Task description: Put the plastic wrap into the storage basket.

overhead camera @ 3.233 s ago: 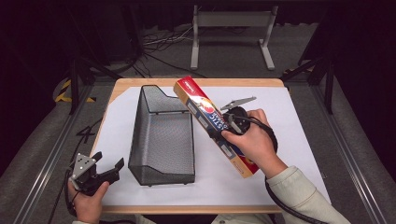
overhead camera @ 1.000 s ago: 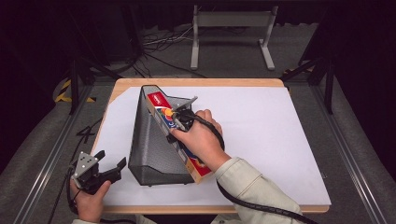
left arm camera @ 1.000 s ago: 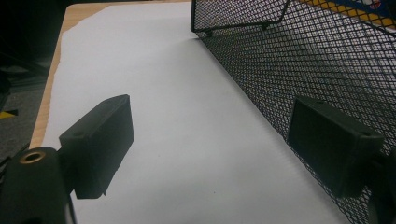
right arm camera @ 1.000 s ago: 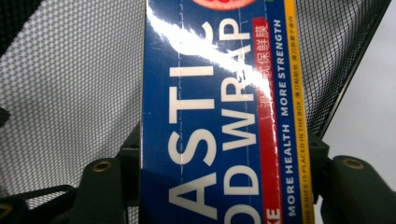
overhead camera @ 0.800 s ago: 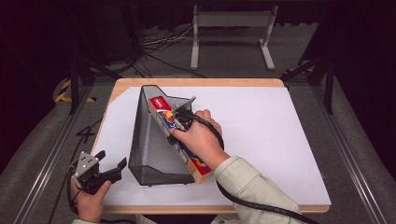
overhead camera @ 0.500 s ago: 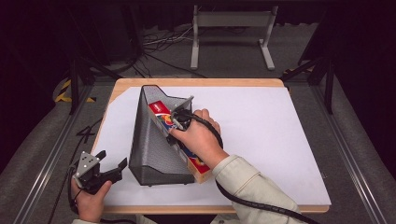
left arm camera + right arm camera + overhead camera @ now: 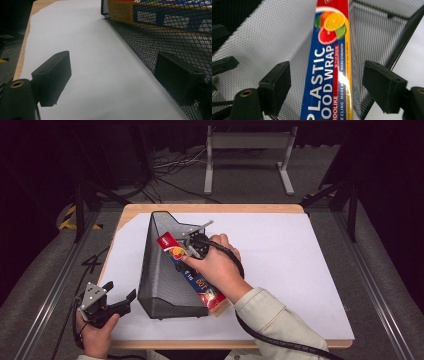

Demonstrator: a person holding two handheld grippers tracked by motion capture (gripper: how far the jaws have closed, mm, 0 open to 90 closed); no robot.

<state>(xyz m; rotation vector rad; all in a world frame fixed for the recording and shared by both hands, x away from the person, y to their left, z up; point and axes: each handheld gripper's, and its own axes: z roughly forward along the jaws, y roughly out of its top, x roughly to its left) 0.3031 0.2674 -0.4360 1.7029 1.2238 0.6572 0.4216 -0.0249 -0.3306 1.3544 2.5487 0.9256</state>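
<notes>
High view, box: I see the plastic wrap box [image 7: 186, 270], long and narrow, blue with a red end and a citrus picture, lying slanted in the black mesh tray [image 7: 159, 270]; its near end sticks out past the tray's open front onto the white sheet [image 7: 300, 270].
High view, right gripper: My right gripper [image 7: 194, 246] sits over the box's upper half, the hand [image 7: 214, 265] covering most of it.
High view, left gripper: The left gripper [image 7: 120, 301] rests at the near left corner of the wooden table [image 7: 210, 208], just beside the tray.
Left gripper view, jaws: I read them as spread wide with nothing between them but white sheet [image 7: 95, 62]; the right jaw lies close against the tray's mesh wall [image 7: 155, 42], touching or not I cannot tell.
Left gripper view, box: Its yellow and blue side shows through the mesh at top right [image 7: 175, 12].
Right gripper view, box: "PLASTIC FOOD WRAP" in white on blue, orange, grapefruit and lime slices above, a yellow strip along one edge [image 7: 329, 75]; it lies on the tray's mesh floor [image 7: 274, 37].
Right gripper view, jaws: They have just been opening and now stand apart on either side of the box, a gap showing at each pad, so I have no hold on it.
</notes>
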